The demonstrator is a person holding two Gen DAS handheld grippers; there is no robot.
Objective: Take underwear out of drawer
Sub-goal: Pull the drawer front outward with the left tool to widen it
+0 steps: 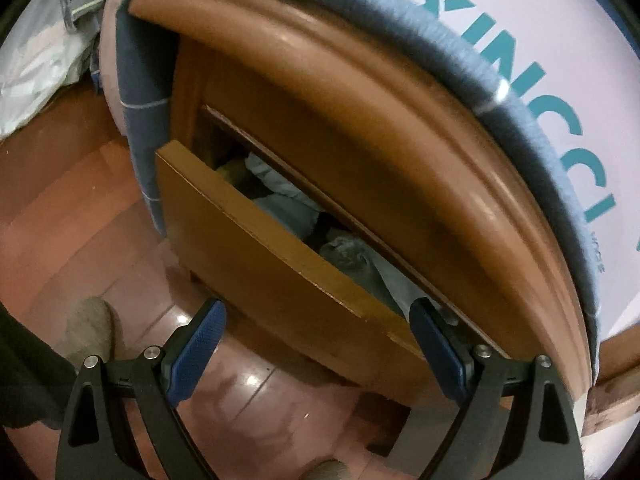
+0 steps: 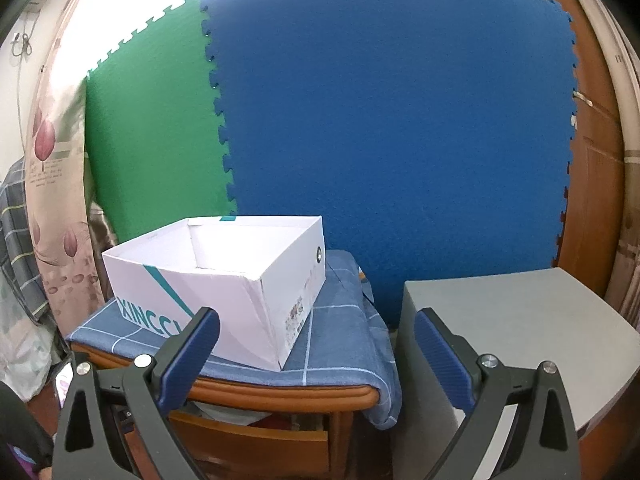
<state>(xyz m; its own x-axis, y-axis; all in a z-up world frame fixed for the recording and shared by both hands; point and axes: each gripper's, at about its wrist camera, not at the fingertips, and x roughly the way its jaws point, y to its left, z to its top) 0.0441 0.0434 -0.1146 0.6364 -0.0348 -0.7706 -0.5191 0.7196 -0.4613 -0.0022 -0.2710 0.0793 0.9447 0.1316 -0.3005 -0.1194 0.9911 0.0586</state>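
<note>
Left gripper (image 1: pixel 316 334): your fingers are spread, empty, straddling the drawer (image 1: pixel 260 248) front. Drawer's part open, underwear (image 1: pixel 288 204) bunched inside. Right gripper (image 2: pixel 318 340) also spread, empty, facing the white box (image 2: pixel 224 280).

Glossy wooden drawer (image 1: pixel 256 256) holds soft, seemingly cotton underwear (image 1: pixel 288 200).

Left black plastic two-finger gripper (image 1: pixel 316 336), ribbed blue pads (image 1: pixel 198 354), silver screws, triangular cutouts, right black plastic two-finger gripper (image 2: pixel 318 344) identical
</note>
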